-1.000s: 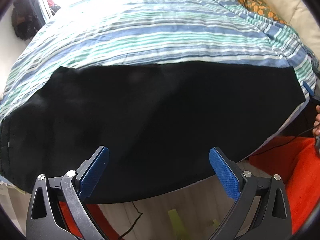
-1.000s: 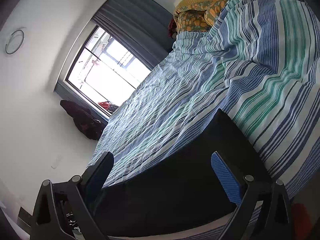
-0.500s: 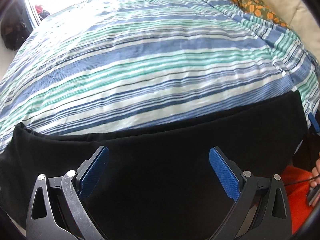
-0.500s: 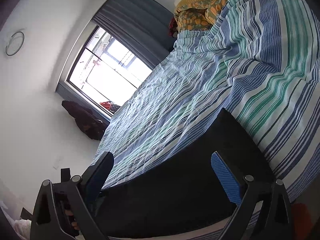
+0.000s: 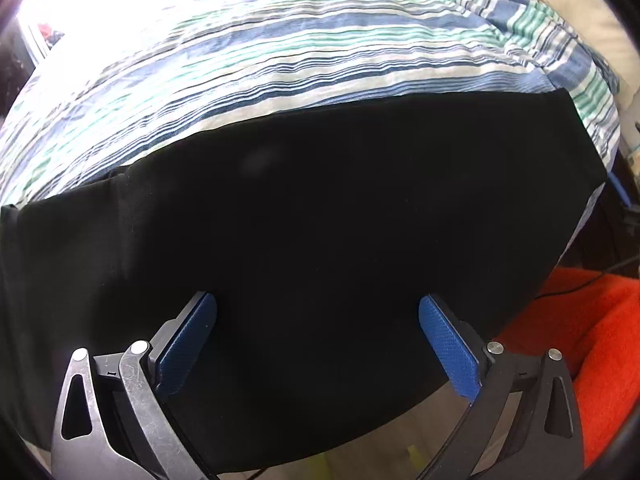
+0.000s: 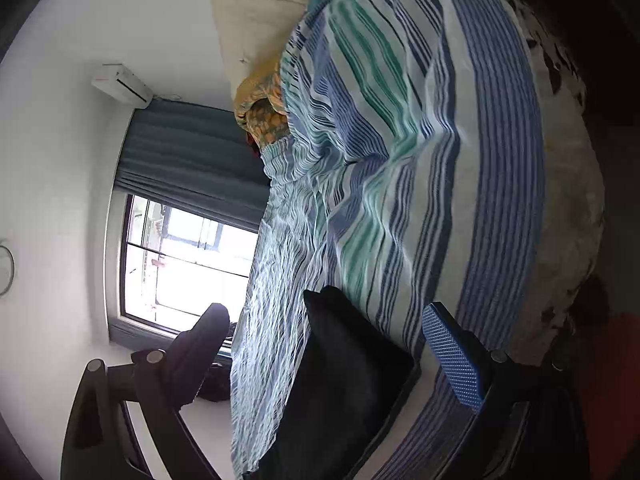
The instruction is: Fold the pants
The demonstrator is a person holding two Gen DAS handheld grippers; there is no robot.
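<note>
The pants (image 5: 320,240) are a matt black cloth, smooth and almost without sheen. Under them the bed sheet (image 5: 280,48) is a thin striped woven cloth, finely crinkled, in blue, green and white. The left hand-held gripper (image 5: 318,336) has dull black plastic arms, one scratched bare-metal link at lower left of the frame, shiny metal rivets, and blue fingertip pads (image 5: 448,340) with a fine knurled texture. At lower right, an orange-red cloth (image 5: 580,344) looks fuzzy. In the right wrist view, the curtain (image 6: 188,144) is a grey-blue pleated fabric.
</note>
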